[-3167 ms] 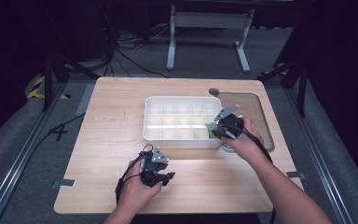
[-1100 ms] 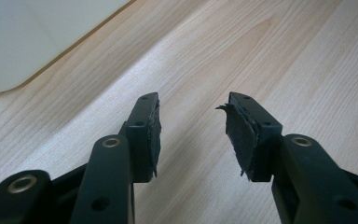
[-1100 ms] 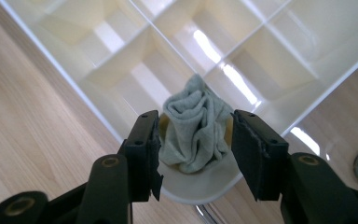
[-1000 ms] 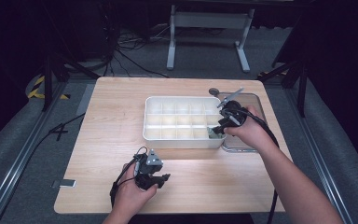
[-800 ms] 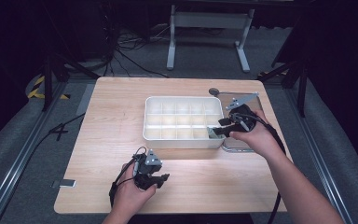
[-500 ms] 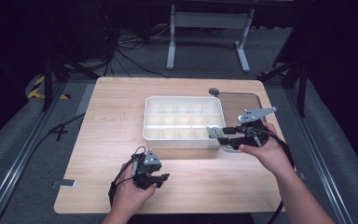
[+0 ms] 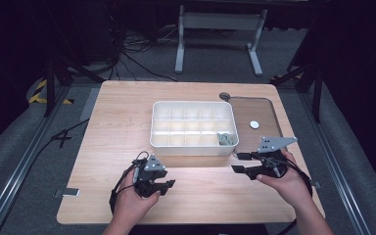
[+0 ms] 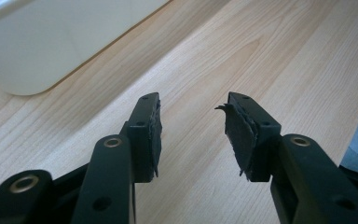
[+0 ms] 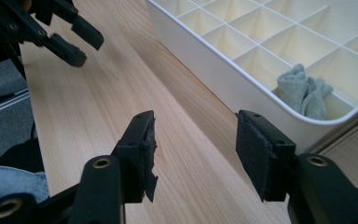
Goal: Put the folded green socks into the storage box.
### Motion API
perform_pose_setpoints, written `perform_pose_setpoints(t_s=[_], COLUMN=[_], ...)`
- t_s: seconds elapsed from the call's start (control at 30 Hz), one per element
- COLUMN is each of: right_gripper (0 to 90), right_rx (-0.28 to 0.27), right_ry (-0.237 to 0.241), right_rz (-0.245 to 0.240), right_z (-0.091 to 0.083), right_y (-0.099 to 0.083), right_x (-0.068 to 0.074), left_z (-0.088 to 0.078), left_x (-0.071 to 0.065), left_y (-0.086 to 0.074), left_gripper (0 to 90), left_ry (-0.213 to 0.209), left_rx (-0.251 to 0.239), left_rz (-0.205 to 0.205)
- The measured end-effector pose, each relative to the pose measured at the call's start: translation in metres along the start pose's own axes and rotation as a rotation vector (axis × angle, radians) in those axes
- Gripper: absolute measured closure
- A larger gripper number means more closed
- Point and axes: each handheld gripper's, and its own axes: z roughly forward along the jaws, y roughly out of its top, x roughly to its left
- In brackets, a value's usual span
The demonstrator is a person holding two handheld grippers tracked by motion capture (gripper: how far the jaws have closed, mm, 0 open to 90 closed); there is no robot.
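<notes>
White disc [image 7: 254,124] on brown inset panel [image 7: 262,110]; wooden table [image 7: 117,122]; floor cables [image 7: 137,51]

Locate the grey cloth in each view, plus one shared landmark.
High view: grey cloth in the white tray's front right corner compartment.
Left gripper view: I can't find it; a tray corner sits upper left.
Right gripper view: grey cloth at right, in the tray's near corner compartment.
Shared landmark: the white tray.

left claw [image 7: 165,184] jaws apart, empty; right claw [image 7: 241,163] level, jaws just opened, empty
</notes>
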Motion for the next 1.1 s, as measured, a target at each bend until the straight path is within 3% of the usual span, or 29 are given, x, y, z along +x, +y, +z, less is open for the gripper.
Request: perform_pose_setpoints(t_s=[0.13, 0.23, 0.33, 0.47, 0.77, 0.93, 1.1], right_gripper=[49.1, 48.6, 49.2, 49.9, 49.4, 49.2, 48.6], right_rx=[0.024, 0.032, 0.025, 0.061, 0.068, 0.069, 0.087], right_ry=[0.046, 0.062, 0.005, -0.030, -0.015, 0.007, -0.002], right_rz=[-0.036, -0.073, -0.039, -0.001, -0.035, -0.042, -0.073], right_z=[0.005, 0.010, 0.022, 0.034, 0.043, 0.049, 0.054], right_y=[-0.009, -0.014, -0.027, -0.046, -0.062, -0.067, -0.067], right_x=[0.004, 0.009, 0.005, -0.004, 0.001, 0.008, 0.012], left_z=[0.000, 0.002, 0.005, 0.010, 0.018, 0.023, 0.031], left_x=[0.001, 0.002, 0.003, 0.004, 0.005, 0.005, 0.001], left_y=[0.000, -0.001, -0.001, -0.003, -0.005, -0.007, -0.010], left_gripper=[56.9, 57.8, 58.1, 57.9, 56.8, 54.6, 53.6], left_ry=[-0.015, -0.003, -0.017, -0.034, -0.037, -0.055, -0.081], left_rx=[0.007, 0.031, 0.053, 0.073, 0.127, 0.142, 0.155], left_rz=[0.005, 0.010, 0.016, 0.029, 0.040, 0.082, 0.131])
